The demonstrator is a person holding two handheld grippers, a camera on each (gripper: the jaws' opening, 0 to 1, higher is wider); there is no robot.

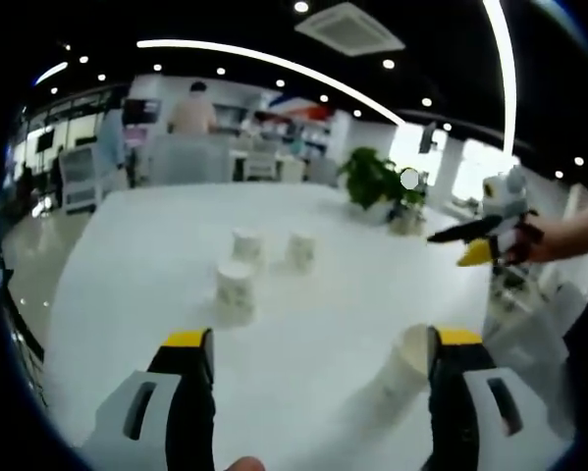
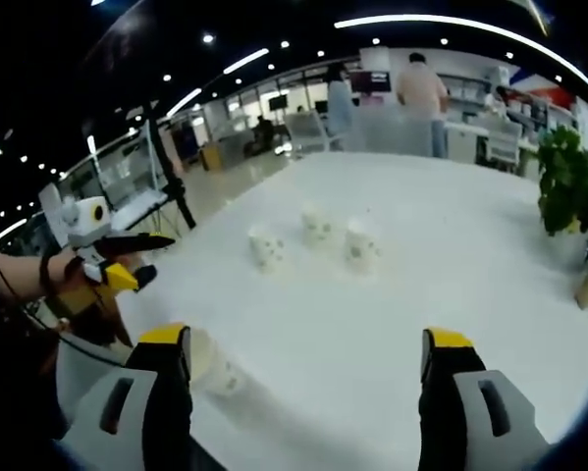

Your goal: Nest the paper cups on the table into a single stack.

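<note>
Three white patterned paper cups stand apart mid-table: the nearest cup [image 1: 235,292] [image 2: 266,248], a second cup [image 1: 246,245] [image 2: 316,224] and a third cup [image 1: 300,250] [image 2: 360,245]. One more cup [image 1: 401,368] [image 2: 215,368] stands near the table's front edge. It is just inside my left gripper's right jaw and beside my right gripper's left jaw. My left gripper [image 1: 323,341] [image 2: 112,257] is open and holds nothing. My right gripper [image 2: 308,339] [image 1: 480,240] is open too, off the table's side in a hand.
The white table [image 1: 156,245] [image 2: 451,255] is wide. A potted plant [image 1: 372,177] [image 2: 566,177] and a small bottle [image 1: 407,218] stand at its far corner. Behind it are chairs, desks and people standing.
</note>
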